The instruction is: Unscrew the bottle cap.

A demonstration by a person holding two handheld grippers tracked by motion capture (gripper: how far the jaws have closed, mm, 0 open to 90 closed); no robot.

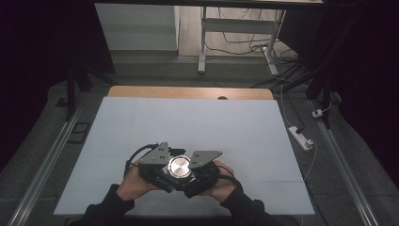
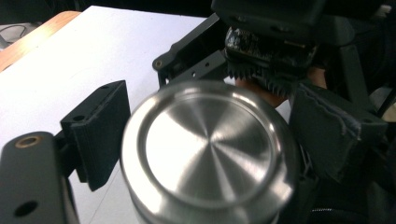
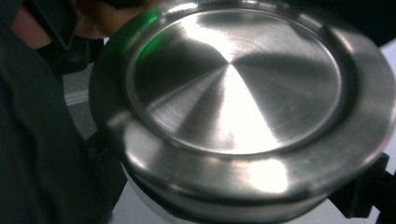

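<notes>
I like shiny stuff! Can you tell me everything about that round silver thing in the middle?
The round metal lid looks like brushed steel, with a flat sunken centre, a raised rim, and a cylindrical body under it. It faces up, near the person's edge of the white table, between the left gripper and the right gripper. Black jaws flank its sides; whether they press it is unclear.

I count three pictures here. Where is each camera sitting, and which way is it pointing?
High view: above the person's side, looking forward and down on the table; forearms, hands and both claws show, left claw, right claw.
Left gripper view: rides the left claw, looking along its jaws at the metal lid, the right claw beyond.
Right gripper view: rides the right claw, close on the lid.
All three share that lid.
</notes>
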